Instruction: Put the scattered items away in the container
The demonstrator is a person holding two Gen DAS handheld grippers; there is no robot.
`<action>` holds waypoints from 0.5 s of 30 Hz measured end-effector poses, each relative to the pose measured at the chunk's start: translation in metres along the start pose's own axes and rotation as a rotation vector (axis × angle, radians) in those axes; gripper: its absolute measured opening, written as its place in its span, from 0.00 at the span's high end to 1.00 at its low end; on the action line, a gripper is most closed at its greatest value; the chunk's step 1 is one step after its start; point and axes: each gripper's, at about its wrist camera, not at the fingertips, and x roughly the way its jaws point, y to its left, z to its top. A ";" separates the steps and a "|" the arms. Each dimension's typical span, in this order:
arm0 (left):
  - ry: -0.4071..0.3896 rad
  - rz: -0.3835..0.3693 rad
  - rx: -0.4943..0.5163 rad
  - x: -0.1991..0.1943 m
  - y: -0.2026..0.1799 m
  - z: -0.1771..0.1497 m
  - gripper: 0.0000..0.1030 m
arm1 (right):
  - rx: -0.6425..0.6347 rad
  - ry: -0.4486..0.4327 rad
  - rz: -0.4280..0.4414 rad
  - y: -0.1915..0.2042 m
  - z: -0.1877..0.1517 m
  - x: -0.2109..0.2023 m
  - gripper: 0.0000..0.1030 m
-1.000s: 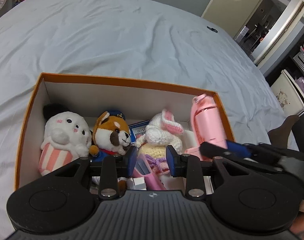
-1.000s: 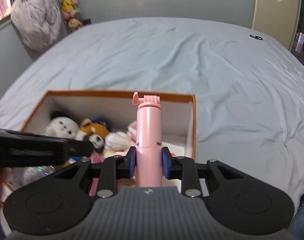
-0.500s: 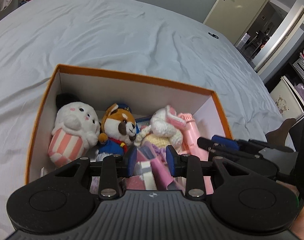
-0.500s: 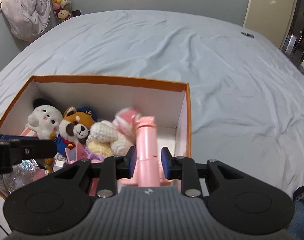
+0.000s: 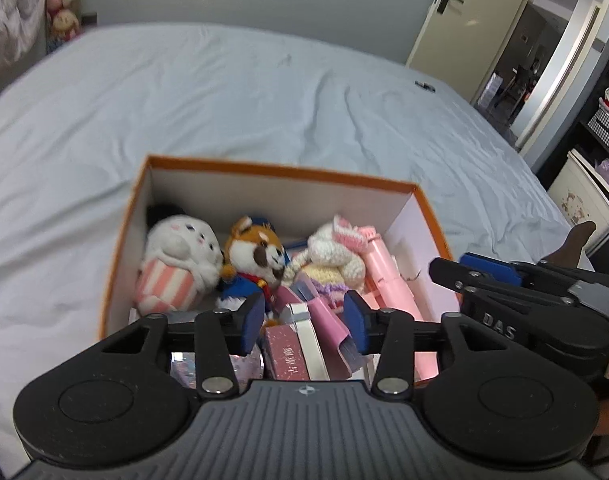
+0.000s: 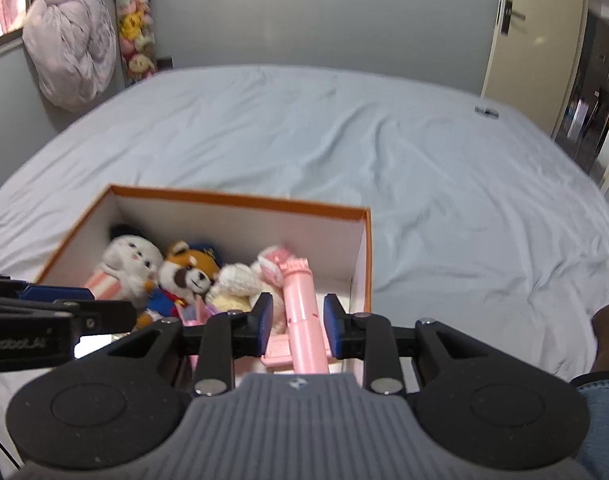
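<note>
The pink stick point(image 6: 302, 312) lay inside the box point(image 6: 366, 248), at its right side. The right gripper point(image 6: 296, 318) was released around it; the left gripper point(image 5: 304, 318) gaped empty. It looked light, stiff and smooth, best taken mid-shaft.

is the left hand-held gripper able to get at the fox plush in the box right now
Probably yes. The left hand-held gripper is open and empty above the box, and the fox plush sits exposed just ahead, though wedged between neighbouring plushes.
</note>
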 end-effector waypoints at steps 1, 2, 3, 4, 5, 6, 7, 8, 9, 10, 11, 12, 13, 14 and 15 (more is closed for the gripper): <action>-0.018 0.004 -0.002 -0.007 0.000 -0.001 0.46 | 0.002 -0.021 0.000 0.002 0.000 -0.008 0.67; -0.033 0.005 -0.004 -0.013 0.000 -0.001 0.45 | 0.004 -0.042 0.001 0.004 -0.001 -0.016 0.62; -0.047 0.007 -0.004 -0.019 0.000 -0.002 0.43 | 0.005 -0.064 0.004 0.006 -0.002 -0.024 0.61; -0.062 0.013 -0.001 -0.025 0.000 -0.004 0.42 | 0.004 -0.086 0.008 0.009 -0.004 -0.032 0.60; -0.076 0.021 0.002 -0.030 -0.001 -0.005 0.39 | -0.001 -0.106 0.009 0.011 -0.005 -0.039 0.59; -0.092 0.031 0.007 -0.035 -0.001 -0.006 0.36 | -0.008 -0.127 0.010 0.014 -0.007 -0.044 0.57; -0.111 0.044 0.013 -0.039 -0.001 -0.009 0.35 | -0.018 -0.156 0.012 0.017 -0.010 -0.051 0.55; -0.129 0.056 0.017 -0.042 0.000 -0.011 0.30 | -0.026 -0.182 0.013 0.020 -0.012 -0.057 0.52; -0.145 0.064 0.021 -0.044 0.001 -0.013 0.23 | -0.031 -0.198 0.013 0.023 -0.014 -0.061 0.50; -0.157 0.069 0.026 -0.046 0.002 -0.015 0.20 | -0.034 -0.209 0.015 0.025 -0.017 -0.064 0.49; -0.162 0.080 0.028 -0.046 0.004 -0.018 0.15 | -0.030 -0.215 0.020 0.027 -0.019 -0.066 0.47; -0.157 0.094 0.029 -0.044 0.006 -0.020 0.15 | -0.022 -0.218 0.023 0.028 -0.022 -0.066 0.45; -0.149 0.106 0.030 -0.043 0.008 -0.023 0.15 | -0.012 -0.215 0.022 0.028 -0.025 -0.065 0.44; -0.140 0.113 0.030 -0.041 0.010 -0.025 0.15 | 0.001 -0.211 0.021 0.028 -0.028 -0.064 0.43; -0.136 0.114 0.028 -0.039 0.013 -0.028 0.15 | 0.014 -0.209 0.020 0.027 -0.032 -0.062 0.40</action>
